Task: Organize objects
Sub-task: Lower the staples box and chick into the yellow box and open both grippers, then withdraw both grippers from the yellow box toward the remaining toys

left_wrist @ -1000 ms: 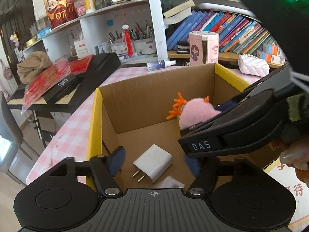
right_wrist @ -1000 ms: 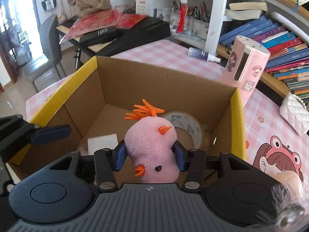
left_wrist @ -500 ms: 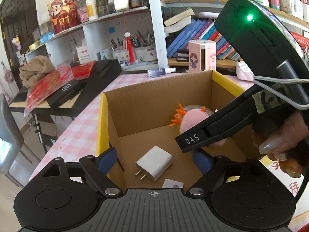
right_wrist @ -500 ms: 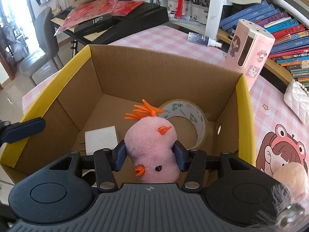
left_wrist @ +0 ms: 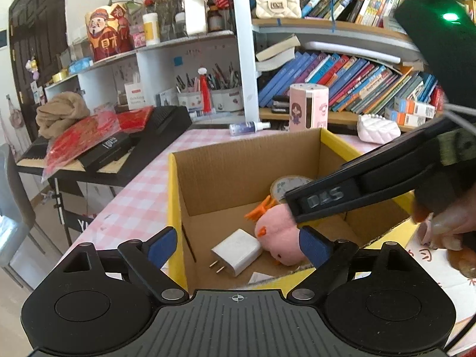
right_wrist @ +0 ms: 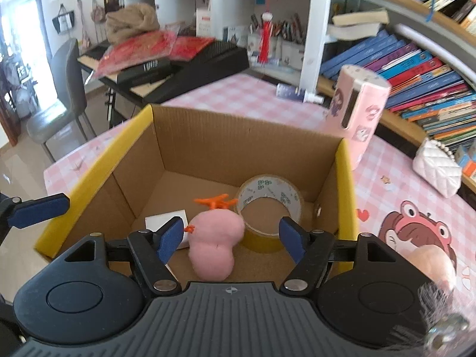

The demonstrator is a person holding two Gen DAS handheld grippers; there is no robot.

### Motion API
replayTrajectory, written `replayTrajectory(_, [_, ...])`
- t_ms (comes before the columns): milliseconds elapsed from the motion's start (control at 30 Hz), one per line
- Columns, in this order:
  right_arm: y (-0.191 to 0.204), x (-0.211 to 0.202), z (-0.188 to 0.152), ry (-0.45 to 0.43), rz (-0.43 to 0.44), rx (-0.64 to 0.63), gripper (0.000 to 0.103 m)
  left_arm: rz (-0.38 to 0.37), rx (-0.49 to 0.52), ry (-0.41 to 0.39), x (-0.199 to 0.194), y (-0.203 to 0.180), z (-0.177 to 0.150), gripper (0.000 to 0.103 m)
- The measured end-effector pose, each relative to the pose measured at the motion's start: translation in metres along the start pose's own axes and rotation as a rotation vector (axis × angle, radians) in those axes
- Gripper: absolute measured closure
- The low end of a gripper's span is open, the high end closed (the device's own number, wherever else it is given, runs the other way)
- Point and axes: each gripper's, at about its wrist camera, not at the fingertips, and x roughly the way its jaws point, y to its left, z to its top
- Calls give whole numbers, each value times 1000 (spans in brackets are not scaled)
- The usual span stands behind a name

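Right gripper (right_wrist: 232, 238): jaws opening, pads clear of the pink plush chick (right_wrist: 215, 238), which lies between and just below them on the floor of the cardboard box (right_wrist: 247, 145). No grip on it. Chick's long axis runs near-to-far, orange crest at the far end. Tape roll (right_wrist: 269, 205) touches it on the right; white charger (left_wrist: 236, 251) just left.

Left gripper (left_wrist: 238, 245): jaws opening wide, empty, near the box's near-left corner. Right is nearer the chick.

Judgement: chick placed; next move is clearing out upward.

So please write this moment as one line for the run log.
right claw: opening, pink plush chick released | chick: in cardboard box beside tape roll, white charger | left claw: opening, empty
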Motion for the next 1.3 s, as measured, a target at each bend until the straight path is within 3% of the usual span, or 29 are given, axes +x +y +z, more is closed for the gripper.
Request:
replayTrajectory(233, [-6, -48, -18, -123, -91, 67, 30, 10, -42, -26, -24, 9, -9, 11])
replayTrajectory(600, [-3, -99, -61, -186, -198, 140, 30, 18, -65, -18, -56, 18, -32, 11])
replayTrajectory(900, [20, -116, -112, -119, -248, 94, 27, 31, -81, 43, -79, 24, -57, 11])
replayTrajectory(1300, [39, -133, -158, -56, -272, 144, 26, 5, -37, 80, -103, 19, -81, 11])
